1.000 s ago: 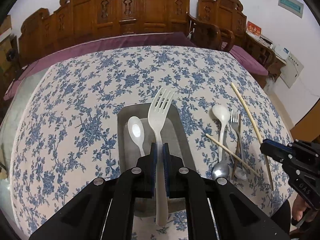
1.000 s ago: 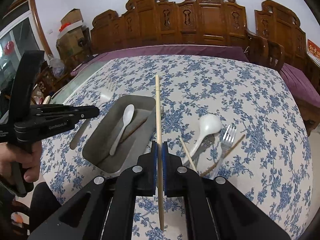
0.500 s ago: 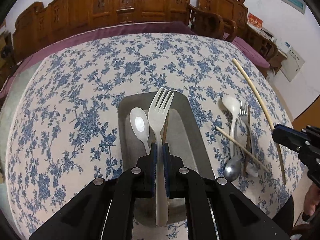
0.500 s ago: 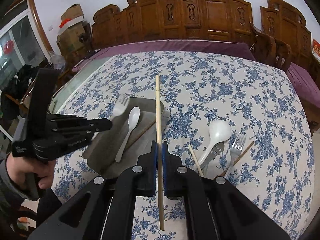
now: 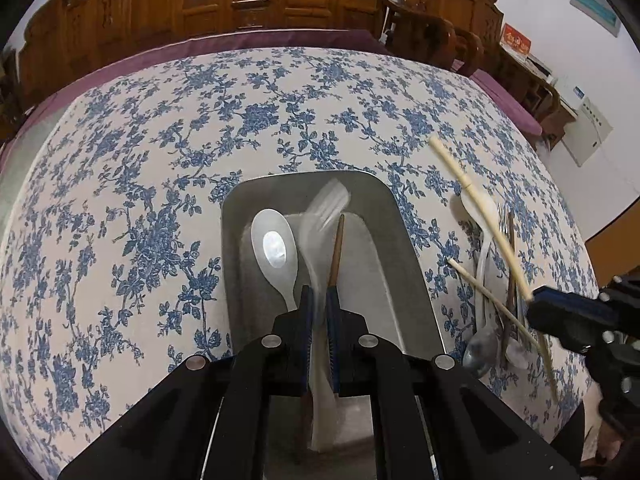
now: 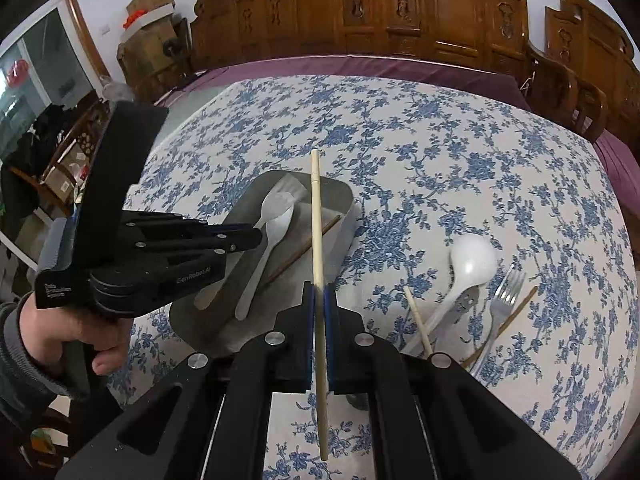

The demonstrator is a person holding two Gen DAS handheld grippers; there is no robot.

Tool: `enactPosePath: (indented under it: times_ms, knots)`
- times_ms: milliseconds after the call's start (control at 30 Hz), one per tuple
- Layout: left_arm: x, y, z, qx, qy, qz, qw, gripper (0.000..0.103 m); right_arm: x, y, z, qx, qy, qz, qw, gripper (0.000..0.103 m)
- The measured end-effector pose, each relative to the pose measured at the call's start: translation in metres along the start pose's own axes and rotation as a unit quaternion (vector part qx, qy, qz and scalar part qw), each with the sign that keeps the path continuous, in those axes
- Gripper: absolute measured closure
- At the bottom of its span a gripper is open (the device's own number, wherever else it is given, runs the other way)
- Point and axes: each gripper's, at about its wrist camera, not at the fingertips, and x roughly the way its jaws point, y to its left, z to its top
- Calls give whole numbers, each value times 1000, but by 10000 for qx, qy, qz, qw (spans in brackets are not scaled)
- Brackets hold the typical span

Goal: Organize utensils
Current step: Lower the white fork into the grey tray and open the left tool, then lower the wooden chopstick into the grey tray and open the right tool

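A grey metal tray point(image 5: 404, 248) point(image 6: 340, 196) lies on the flowered tablecloth. In it lie a white spoon point(image 5: 274, 248) point(image 6: 260, 268) and a brown chopstick point(image 5: 335, 252) point(image 6: 304, 248). My left gripper point(image 5: 318, 300) point(image 6: 256, 238) is low over the tray, its jaws slightly apart around the blurred white plastic fork point(image 5: 320, 216) point(image 6: 286, 194), which tilts down into the tray. My right gripper point(image 6: 318, 296) point(image 5: 536, 308) is shut on a pale chopstick point(image 6: 317, 248) point(image 5: 480, 212), held above the tray's right edge.
To the right of the tray lie a white ladle spoon point(image 6: 468, 264), a metal fork point(image 6: 500, 304), a metal spoon point(image 5: 480, 350), a pale chopstick point(image 6: 416, 320) and a brown chopstick point(image 6: 516, 312). Carved wooden chairs point(image 6: 400, 12) stand behind the table.
My left gripper has dropped down over the tray and its jaws have loosened; the white fork is slipping, blurred, into the tray. My right gripper has carried its pale chopstick left towards the tray.
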Motion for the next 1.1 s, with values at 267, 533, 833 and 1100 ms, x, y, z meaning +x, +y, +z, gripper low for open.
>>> enactPosePath:
  times_ms: [267, 533, 833, 1100]
  knots:
    - [-30, 10, -10, 102, -295, 155, 9994, 86, 22, 12, 7, 149, -7, 167, 9997, 97]
    - [-72, 26, -23, 141, -623, 391, 9972, 86, 51, 25, 10, 522, 34, 482, 9975, 97]
    - [-98, 37, -27, 143, -829, 484, 9953, 86, 83, 37, 19, 565, 122, 427, 9974, 97]
    - [-102, 34, -33, 99, -842, 491, 9952, 86, 93, 37, 15, 426, 227, 429, 9979, 94]
